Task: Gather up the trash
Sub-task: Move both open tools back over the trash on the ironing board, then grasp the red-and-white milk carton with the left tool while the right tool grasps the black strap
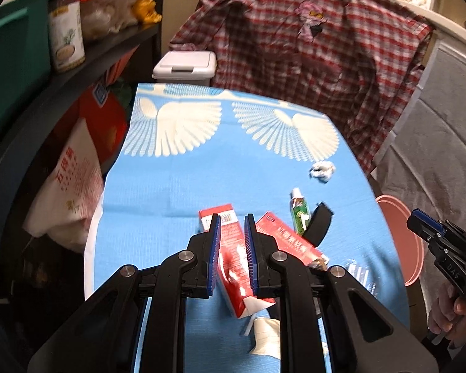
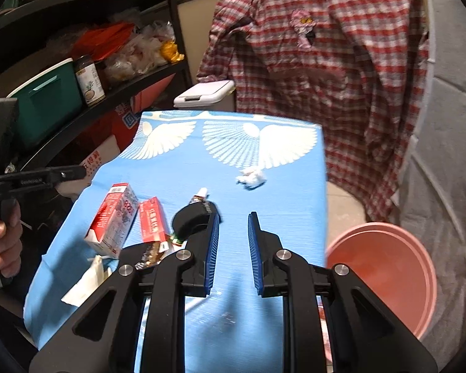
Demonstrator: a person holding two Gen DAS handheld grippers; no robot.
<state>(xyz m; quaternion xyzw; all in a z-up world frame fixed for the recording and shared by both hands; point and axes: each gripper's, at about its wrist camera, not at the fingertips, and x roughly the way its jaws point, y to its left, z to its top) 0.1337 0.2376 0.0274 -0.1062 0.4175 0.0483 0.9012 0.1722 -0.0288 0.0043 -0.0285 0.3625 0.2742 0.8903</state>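
Observation:
My left gripper (image 1: 232, 220) is shut on a red and white carton (image 1: 233, 267), which shows tilted in the right wrist view (image 2: 113, 217). A second red box (image 1: 290, 242) lies right of it. A green tube (image 1: 299, 211), a black curved piece (image 1: 318, 223), a crumpled white tissue (image 1: 322, 171) and white paper (image 1: 265, 338) lie on the blue cloth (image 1: 202, 180). My right gripper (image 2: 233, 220) is open and empty above the cloth, with the black piece (image 2: 191, 217) by its left finger. A pink bucket (image 2: 385, 273) stands right of the table.
A white lidded bin (image 1: 186, 65) stands behind the table. A plaid shirt (image 1: 295, 46) hangs at the back. Shelves with a green box (image 2: 46, 99), a jar and bags line the left side. Grey fabric (image 2: 444, 155) is on the right.

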